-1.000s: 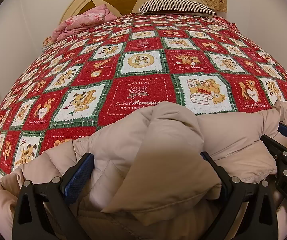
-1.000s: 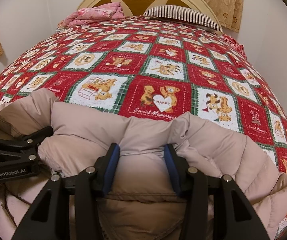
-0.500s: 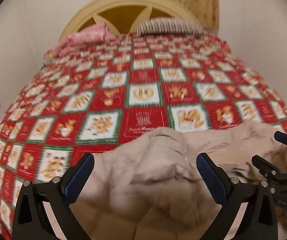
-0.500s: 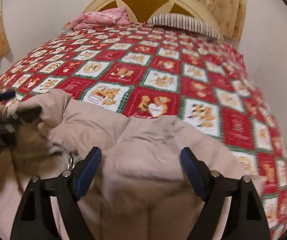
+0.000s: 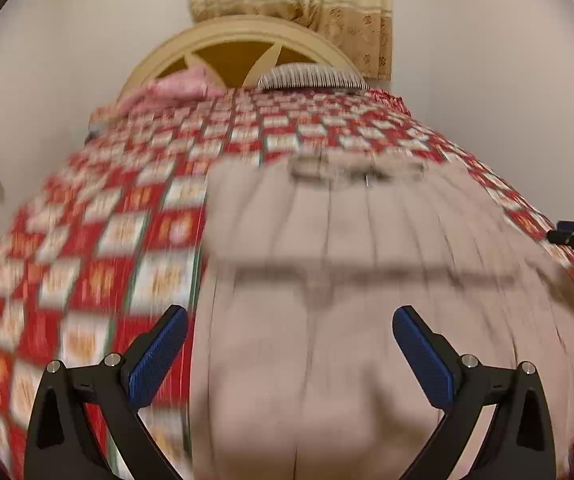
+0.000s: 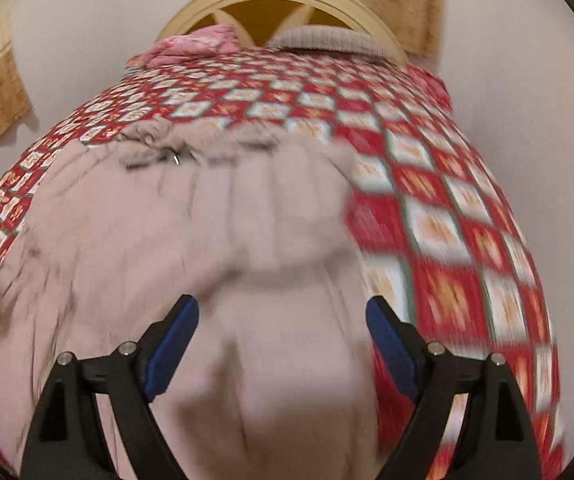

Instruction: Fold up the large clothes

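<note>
A large beige puffer jacket [image 5: 367, 280] lies spread on the red patchwork bedspread [image 5: 107, 240], its far edge rumpled around a metal zipper pull [image 6: 175, 159]. My left gripper [image 5: 290, 314] hovers above the jacket's near left part, open, with nothing between its blue pads. In the right wrist view my right gripper [image 6: 282, 302] hangs over the jacket [image 6: 207, 240] near its right edge. Its jaws are opening and hold nothing. Both views are motion-blurred.
The bedspread [image 6: 467, 240] covers the whole bed. A cream headboard [image 5: 231, 36], a striped pillow [image 5: 311, 78] and a pink folded cloth [image 5: 175, 90] sit at the far end. A tan curtain [image 5: 327, 0] hangs behind, and plain walls flank the bed.
Both grippers let go of the jacket fold and drew back and up from the bed. The right jaws spread wide. The jacket now lies flatter and reaches further up the bedspread.
</note>
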Tool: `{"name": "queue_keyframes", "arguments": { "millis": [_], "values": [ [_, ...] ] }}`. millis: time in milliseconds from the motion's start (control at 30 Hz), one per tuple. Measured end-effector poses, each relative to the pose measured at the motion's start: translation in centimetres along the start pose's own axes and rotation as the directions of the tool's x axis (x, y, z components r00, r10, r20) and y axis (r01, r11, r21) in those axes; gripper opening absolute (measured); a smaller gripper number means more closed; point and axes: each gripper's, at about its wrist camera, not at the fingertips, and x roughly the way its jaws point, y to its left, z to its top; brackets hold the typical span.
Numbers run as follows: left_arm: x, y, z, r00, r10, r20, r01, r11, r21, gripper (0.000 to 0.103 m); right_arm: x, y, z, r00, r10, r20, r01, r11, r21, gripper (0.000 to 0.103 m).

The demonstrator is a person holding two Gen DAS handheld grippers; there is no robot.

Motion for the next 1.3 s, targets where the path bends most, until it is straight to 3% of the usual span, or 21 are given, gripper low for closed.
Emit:
{"name": "queue_keyframes", "arguments": {
  "millis": [100, 267, 367, 467, 600, 700, 733, 767, 933, 967, 1067, 1300],
  "values": [
    [-2.0, 1.3, -5.2, 0.999, -0.007, -0.039, 0.005, 0.998, -0.056, 0.102, -3.1, -2.5, -4.8, 1.0, 0.019, -0.006, -0.018, 0.992, 0.126, 0.088],
    [-3.1, 1.5, -10.4, 0.995, -0.036, -0.092, 0.029, 0.997, -0.075, 0.102, -6.4, -4.4, -11.2, 0.999, 0.035, -0.013, -0.031, 0.968, 0.247, 0.088],
    [-3.7, 1.6, -12.6, 0.989, -0.117, -0.093, 0.104, 0.985, -0.135, 0.102, -8.0, -4.0, -14.0, 0.995, 0.095, 0.009, -0.094, 0.949, 0.3, 0.088],
    [-3.7, 1.2, -14.1, 0.981, -0.176, -0.083, 0.161, 0.974, -0.156, 0.102, -8.4, -3.2, -16.4, 0.994, 0.112, -0.003, -0.106, 0.944, 0.311, 0.086],
    [-3.3, 1.7, -14.3, 0.976, -0.213, -0.05, 0.198, 0.956, -0.218, 0.1, -7.2, -2.4, -18.2, 0.986, 0.159, -0.056, -0.133, 0.938, 0.319, 0.054],
    [-4.1, 2.3, -14.4, 0.984, -0.168, -0.053, 0.152, 0.962, -0.227, 0.068, -7.3, -2.0, -18.3, 0.982, 0.185, -0.027, -0.166, 0.93, 0.329, 0.026],
    [-4.5, 2.7, -14.5, 0.985, -0.162, -0.053, 0.147, 0.965, -0.218, 0.052, -7.7, -2.1, -18.3, 0.979, 0.205, -0.014, -0.188, 0.92, 0.344, 0.02],
    [-5.1, 3.0, -14.5, 0.984, -0.175, -0.04, 0.163, 0.965, -0.208, 0.029, -8.2, -2.1, -18.4, 0.977, 0.215, -0.005, -0.2, 0.919, 0.341, 0.018],
    [-8.0, 2.5, -14.4, 0.976, -0.214, -0.028, 0.209, 0.969, -0.134, 0.014, -10.2, -1.0, -18.9, 0.974, 0.225, 0.006, -0.217, 0.932, 0.291, 0.015],
    [-8.5, 2.4, -14.4, 0.972, -0.236, -0.018, 0.232, 0.964, -0.132, 0.012, -10.6, -0.8, -19.1, 0.974, 0.227, 0.01, -0.22, 0.932, 0.287, 0.014],
    [-10.7, 2.5, -14.3, 0.936, -0.351, 0.032, 0.351, 0.923, -0.157, 0.009, -12.0, -1.0, -19.8, 0.959, 0.282, 0.039, -0.279, 0.905, 0.32, 0.013],
    [-18.8, 4.1, -11.7, 0.831, -0.517, 0.207, 0.554, 0.805, -0.213, 0.009, -20.4, -0.9, -21.1, 0.905, 0.399, 0.146, -0.425, 0.843, 0.329, 0.013]
  ]
}}
